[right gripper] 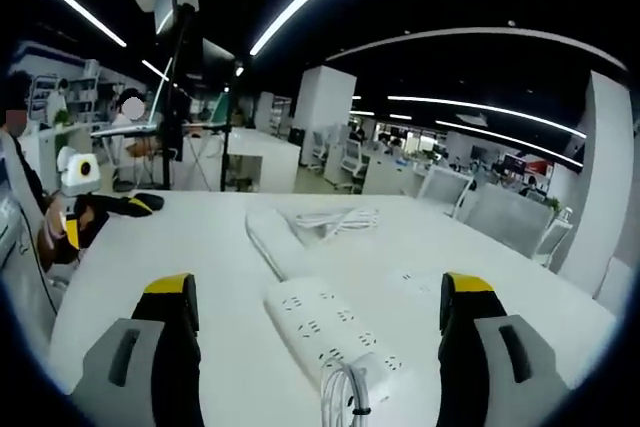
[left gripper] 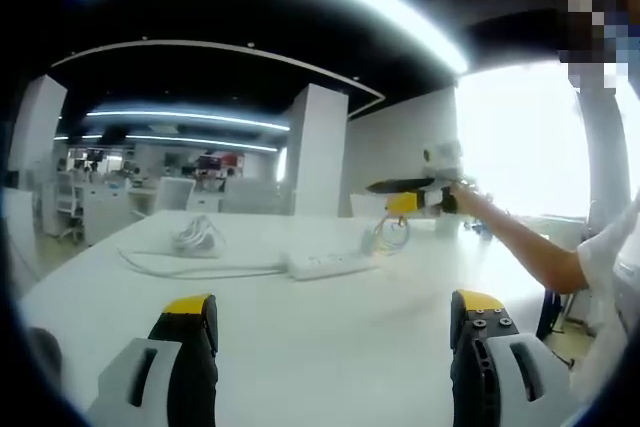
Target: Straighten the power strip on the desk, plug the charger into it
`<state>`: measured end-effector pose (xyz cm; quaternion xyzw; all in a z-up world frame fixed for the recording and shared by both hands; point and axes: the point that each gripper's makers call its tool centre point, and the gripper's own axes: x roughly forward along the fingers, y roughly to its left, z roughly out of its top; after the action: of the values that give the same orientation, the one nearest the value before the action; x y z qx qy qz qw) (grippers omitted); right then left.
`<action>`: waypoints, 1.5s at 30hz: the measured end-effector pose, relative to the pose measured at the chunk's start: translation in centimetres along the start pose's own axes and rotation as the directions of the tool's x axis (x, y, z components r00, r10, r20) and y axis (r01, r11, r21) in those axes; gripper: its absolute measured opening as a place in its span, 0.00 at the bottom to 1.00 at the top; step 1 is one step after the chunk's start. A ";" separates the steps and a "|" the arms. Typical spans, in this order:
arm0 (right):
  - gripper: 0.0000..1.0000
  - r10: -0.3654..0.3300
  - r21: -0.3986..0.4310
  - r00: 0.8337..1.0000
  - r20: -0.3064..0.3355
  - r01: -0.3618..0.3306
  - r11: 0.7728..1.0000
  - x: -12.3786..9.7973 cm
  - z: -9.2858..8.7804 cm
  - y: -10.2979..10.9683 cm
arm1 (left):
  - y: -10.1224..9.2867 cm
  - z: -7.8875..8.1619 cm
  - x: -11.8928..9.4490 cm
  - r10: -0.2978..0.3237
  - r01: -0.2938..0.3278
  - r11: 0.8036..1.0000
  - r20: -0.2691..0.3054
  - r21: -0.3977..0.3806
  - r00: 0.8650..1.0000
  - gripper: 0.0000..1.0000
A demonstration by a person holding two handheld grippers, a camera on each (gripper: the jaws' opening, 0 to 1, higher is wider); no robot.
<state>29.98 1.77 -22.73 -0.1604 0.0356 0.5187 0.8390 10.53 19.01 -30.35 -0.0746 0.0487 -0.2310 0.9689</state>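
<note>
A white counter spreads under both grippers. In the right gripper view the power strip lies on it between the right gripper's wide, empty fingers, running away at a slant, with a white cord looped at its near end. A second cord lies bundled well beyond. In the left gripper view the left gripper also stands wide and empty, the strip far ahead between its fingers.

left gripper: jaws wide apart, holding nothing | right gripper: jaws wide apart, holding nothing | person's arm: stretched out straight, hand gripping the right gripper's handle
</note>
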 end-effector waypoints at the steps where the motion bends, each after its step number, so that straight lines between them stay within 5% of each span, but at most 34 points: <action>1: 1.00 0.000 -0.001 1.000 0.004 0.000 1.000 -0.1 0.0 0.1 | 0.0 0.0 0.0 -0.001 0.001 1.000 0.000 -0.001 1.000 0.99; 27: 1.00 -0.051 -0.016 0.999 0.006 0.051 0.999 -2.6 -0.8 1.5 | -0.5 -0.3 0.6 -0.019 0.019 1.000 -0.010 -0.002 1.000 0.99; 45: 1.00 -0.133 -0.011 0.989 0.064 0.134 0.991 -5.1 -1.5 1.2 | -1.0 -0.5 0.7 -0.031 0.031 1.000 -0.009 -0.006 0.999 0.99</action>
<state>26.75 -2.60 -23.32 -0.1521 -0.0057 0.4666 0.8712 10.67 17.78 -30.73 -0.0769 0.0527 -0.2461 0.9647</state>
